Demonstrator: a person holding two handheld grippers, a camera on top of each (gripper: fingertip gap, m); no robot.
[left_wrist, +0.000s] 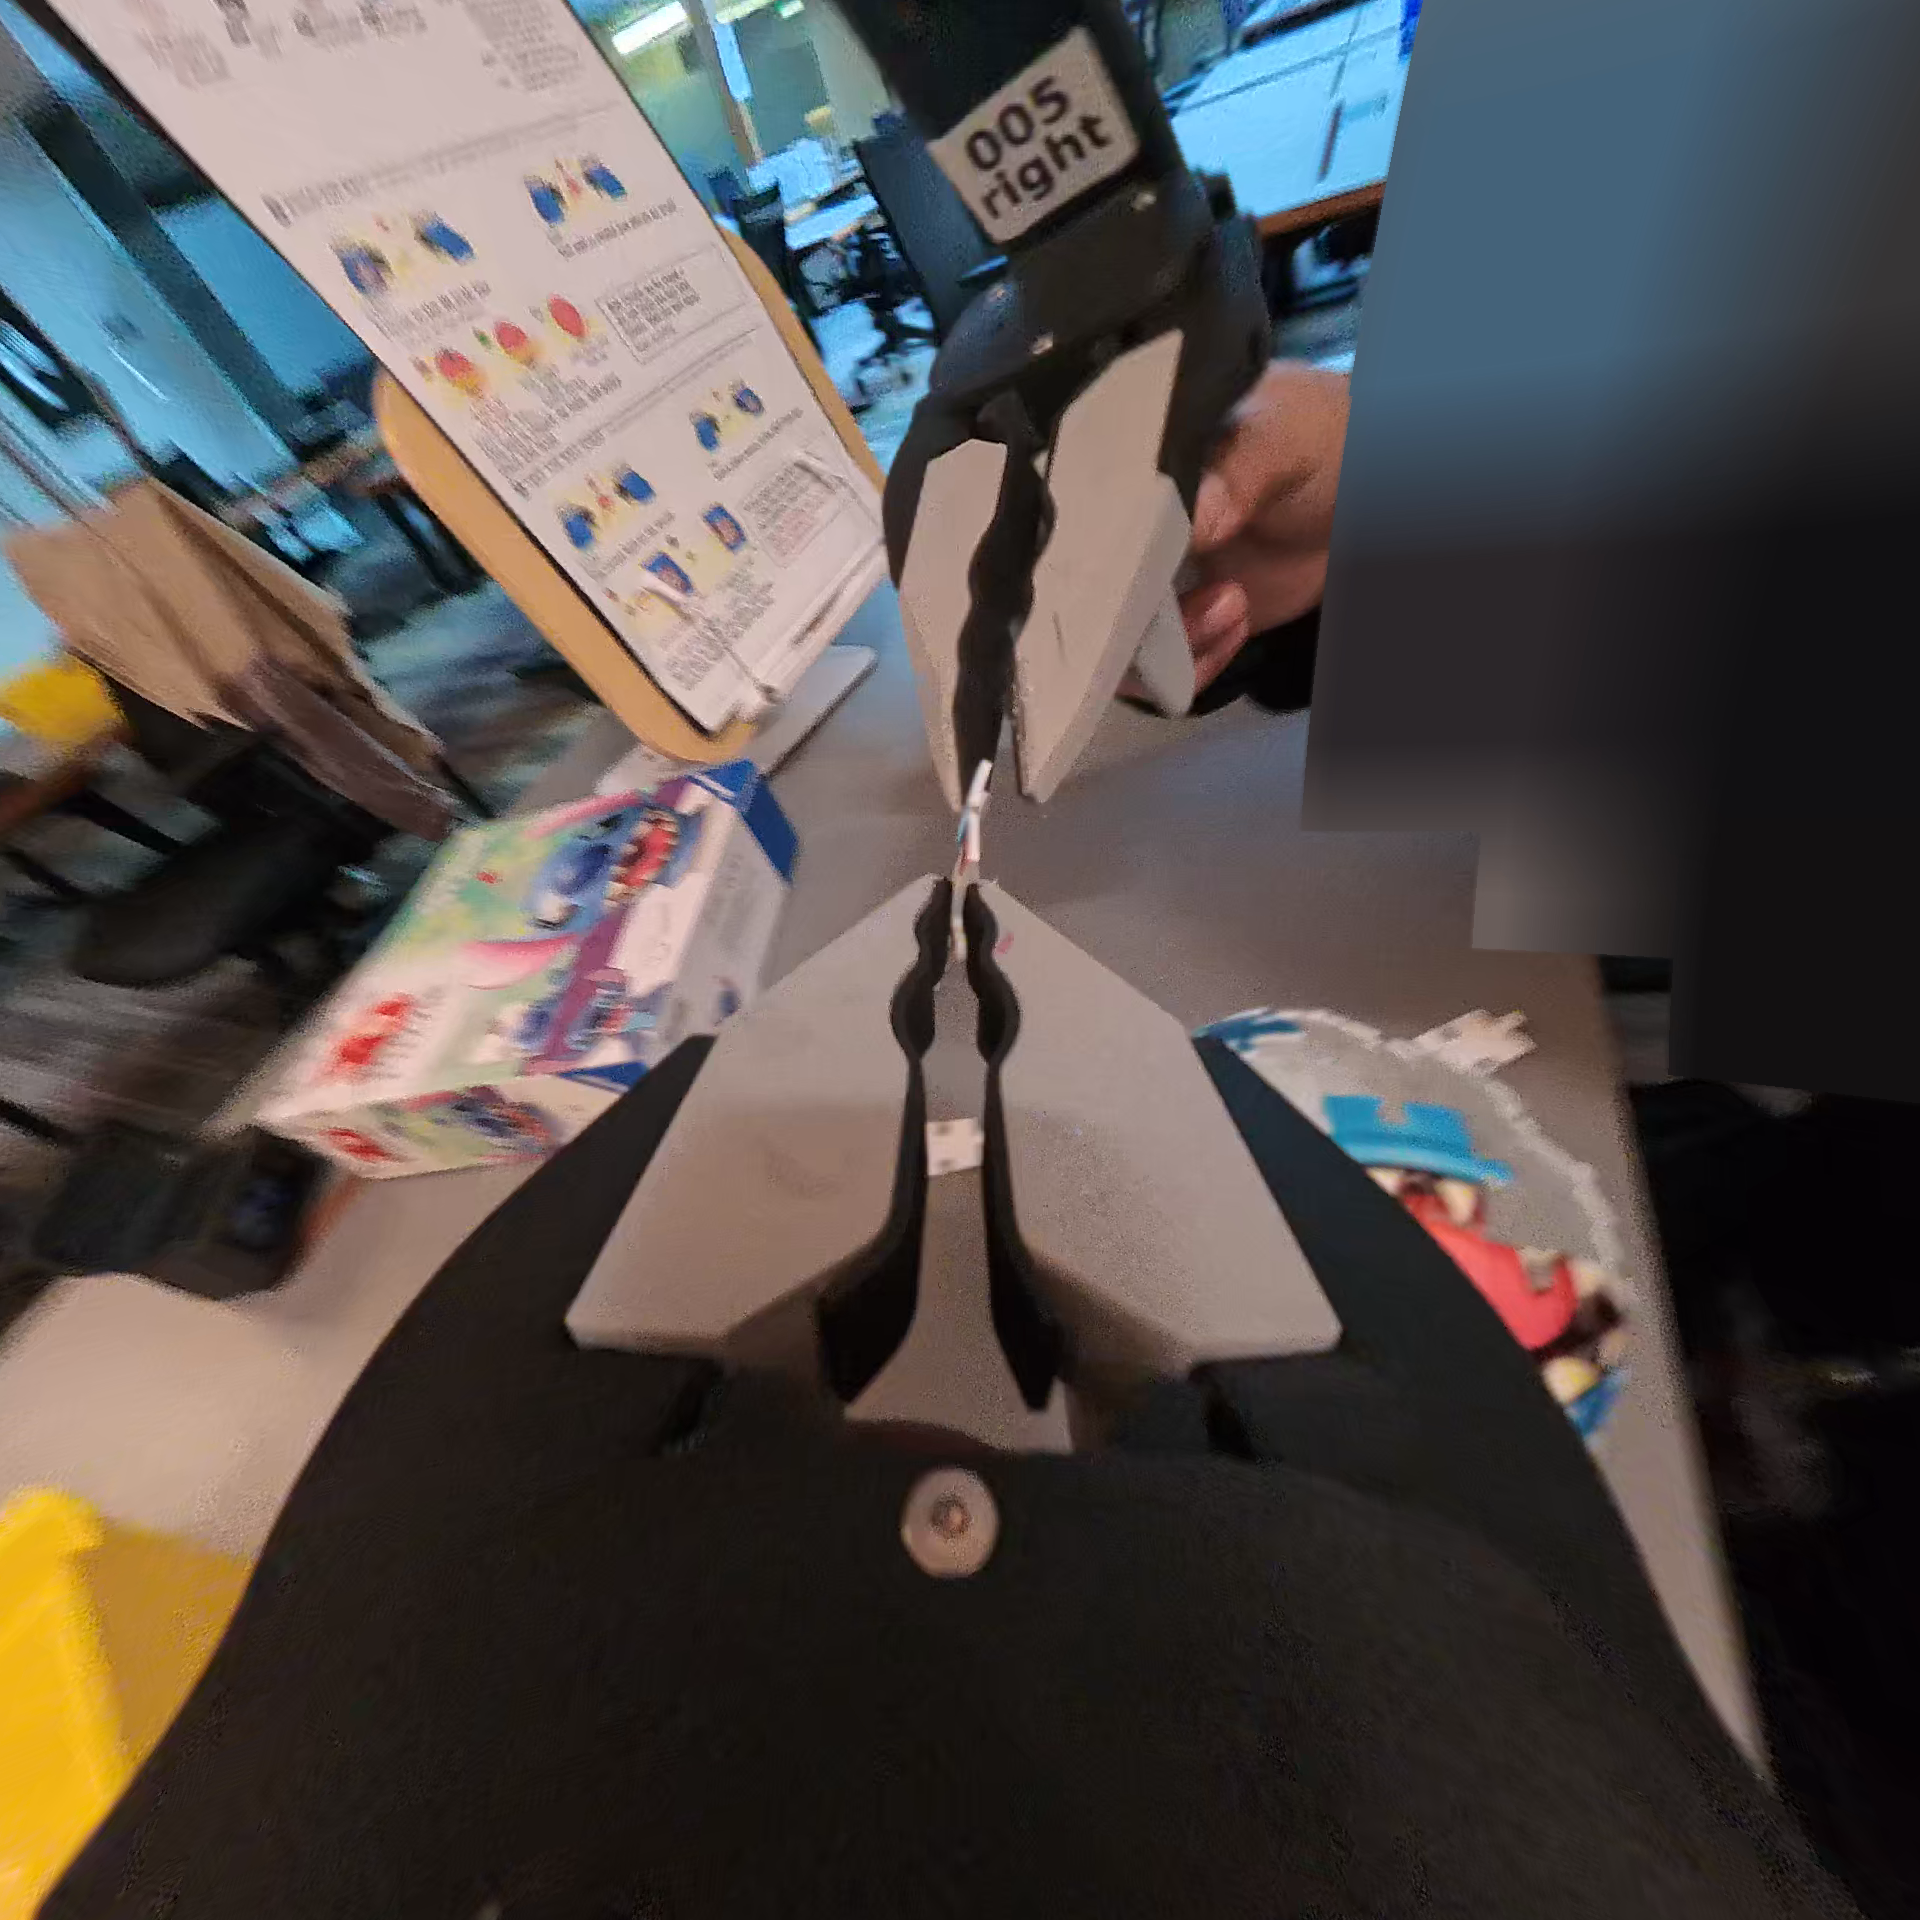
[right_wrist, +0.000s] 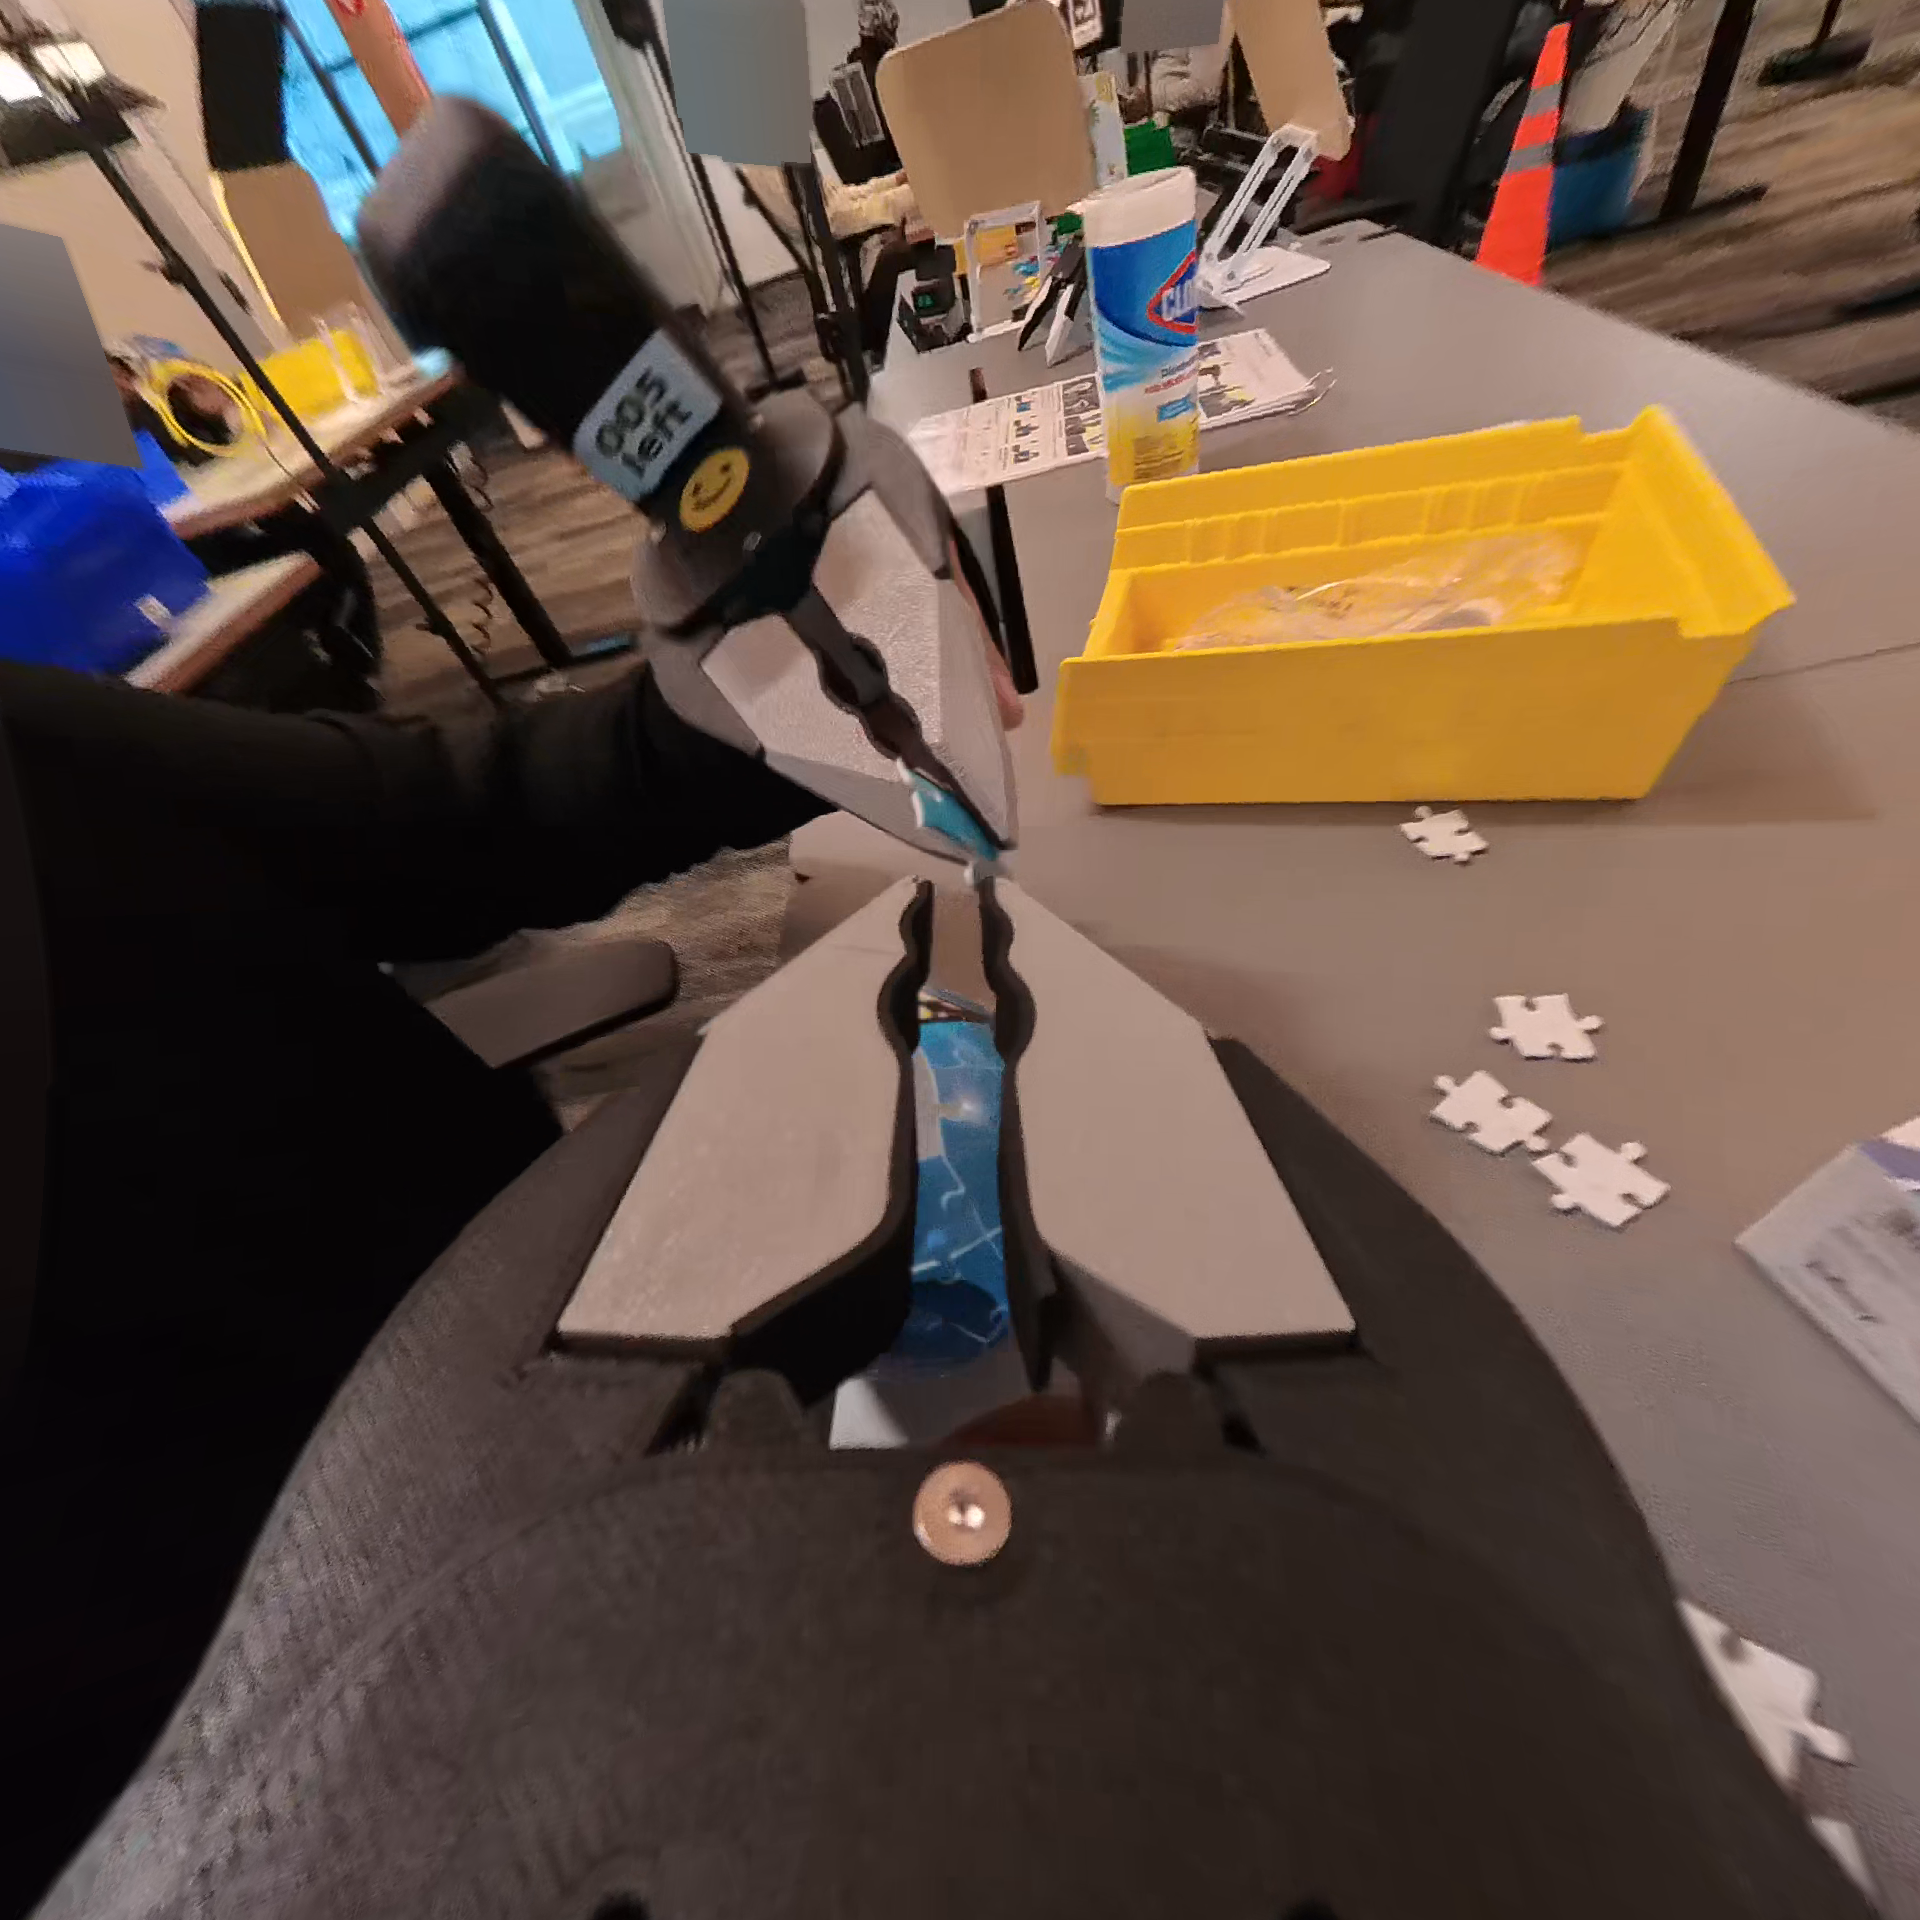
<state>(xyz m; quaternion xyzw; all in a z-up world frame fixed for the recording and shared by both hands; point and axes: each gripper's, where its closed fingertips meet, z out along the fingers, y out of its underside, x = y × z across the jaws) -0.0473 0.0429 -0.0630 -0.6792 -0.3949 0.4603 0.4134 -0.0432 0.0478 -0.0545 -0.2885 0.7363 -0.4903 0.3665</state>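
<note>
Closest to the left wrist camera, the left hand-held gripper (left_wrist: 958, 896) has its jaws almost together, nipping the edge of a small puzzle piece (left_wrist: 971, 831) at the very tips. From the far side the right hand-held gripper (left_wrist: 987, 784) meets it tip to tip, apparently pinching the same piece, which is held in the air between them above the grey bench (left_wrist: 1195, 852). A partly assembled puzzle (left_wrist: 1475, 1174) lies flat towards the right edge, a colourful puzzle box (left_wrist: 540, 966) sits towards the left edge, and an instruction sheet on a stand (left_wrist: 582, 343) rises at the far side.

Seen from the right wrist camera, the right hand-held gripper (right_wrist: 951, 894) is nearly closed, its tips pinching only a white corner of the blue-faced piece (right_wrist: 951, 816), most of which sits in the left hand-held gripper (right_wrist: 987, 847). Loose pieces (right_wrist: 1543, 1138) lie face down near the right edge, a yellow bin (right_wrist: 1392, 717) stands beyond them, and a wipes canister (right_wrist: 1143, 322) farther back.

I judge the piece to be thin card: very light, fairly stiff, yet easily bent or creased at its tabs. Hold is best taken across the flat faces, on the body, not a tab.
</note>
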